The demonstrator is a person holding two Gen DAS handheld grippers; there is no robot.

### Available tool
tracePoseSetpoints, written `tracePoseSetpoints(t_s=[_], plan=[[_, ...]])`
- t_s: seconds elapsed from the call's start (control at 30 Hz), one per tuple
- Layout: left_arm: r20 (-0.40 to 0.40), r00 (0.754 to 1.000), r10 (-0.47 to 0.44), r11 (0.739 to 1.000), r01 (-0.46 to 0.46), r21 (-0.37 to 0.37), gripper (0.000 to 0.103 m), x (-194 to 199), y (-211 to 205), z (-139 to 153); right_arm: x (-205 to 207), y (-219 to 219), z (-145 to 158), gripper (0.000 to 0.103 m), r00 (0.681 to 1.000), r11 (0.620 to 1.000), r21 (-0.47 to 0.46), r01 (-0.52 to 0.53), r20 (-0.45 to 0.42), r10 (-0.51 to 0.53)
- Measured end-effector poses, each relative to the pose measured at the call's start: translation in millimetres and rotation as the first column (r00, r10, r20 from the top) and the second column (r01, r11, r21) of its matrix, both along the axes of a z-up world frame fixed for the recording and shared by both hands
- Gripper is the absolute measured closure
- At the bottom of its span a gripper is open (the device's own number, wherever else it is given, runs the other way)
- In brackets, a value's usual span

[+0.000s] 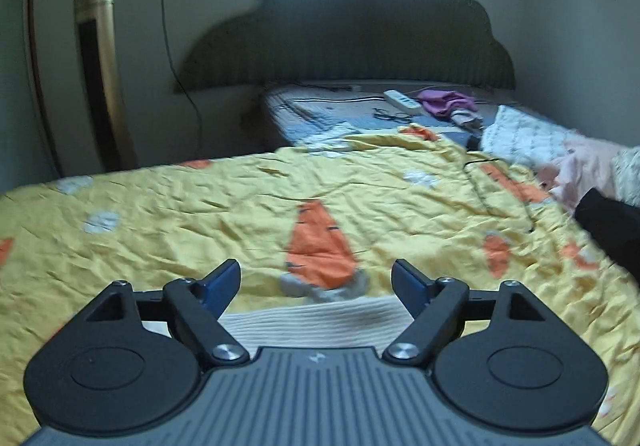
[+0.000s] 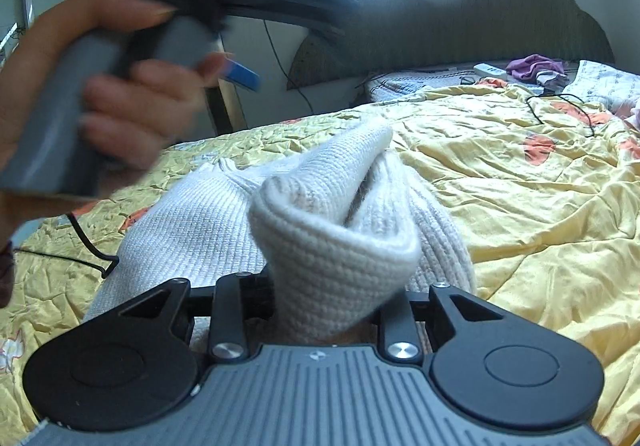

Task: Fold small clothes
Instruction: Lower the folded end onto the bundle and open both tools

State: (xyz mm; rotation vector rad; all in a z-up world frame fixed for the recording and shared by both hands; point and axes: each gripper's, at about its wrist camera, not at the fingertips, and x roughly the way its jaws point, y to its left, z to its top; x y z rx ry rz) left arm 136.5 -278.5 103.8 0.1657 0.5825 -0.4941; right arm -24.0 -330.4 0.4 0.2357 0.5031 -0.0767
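Two hand-held grippers work over one white knit garment (image 2: 224,222) on a bed (image 1: 168,214) with a yellow carrot-print cover. In its own view the left hand-held gripper (image 1: 316,282) has its jaws wide apart with nothing between them; a ribbed edge of the garment lies just below and in front of it. The right view shows the person's hand (image 2: 100,86) holding that gripper up to the left, blurred.

The right hand-held gripper (image 2: 326,302) has a rolled fold of the knit bunched between its fingers. Its pads are hidden behind the fabric, so I cannot tell whether they press on it or only flank it. The fold stands up in a loose cone, while the rest of the garment trails left onto the cover.

The step in hand looks like laying this fold down. To do it well, the right side should lower the bunched knit flat instead of dropping it, since thick knit springs back and rolls. The free left gripper would best take the opposite edge, so the two pull the cloth smooth and square before the next fold. A black cable (image 2: 92,254) lies just beside the garment on the left and could snag under it.

No container appears in either view; purple cloth (image 2: 534,66) and a power strip (image 1: 402,102) lie loose near the headboard (image 1: 360,38).
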Motion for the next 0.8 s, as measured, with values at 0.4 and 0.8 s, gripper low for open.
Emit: tracePoseSetpoints(t_s=[0.4,0.8], plan=[[0.023,0.987,0.157,0.982,-0.159,0.105,0.02,-47,88,-45,25,-71,9,0.069,1.0,0.909,0.416,0.019,0.0,-0.021],[0.003,0.995,0.099,0.98,-0.098,0.171,0.02,-79,81,-73,24,-80,1,0.063,0.998,0.957,0.29,0.005,-0.058,0.013]])
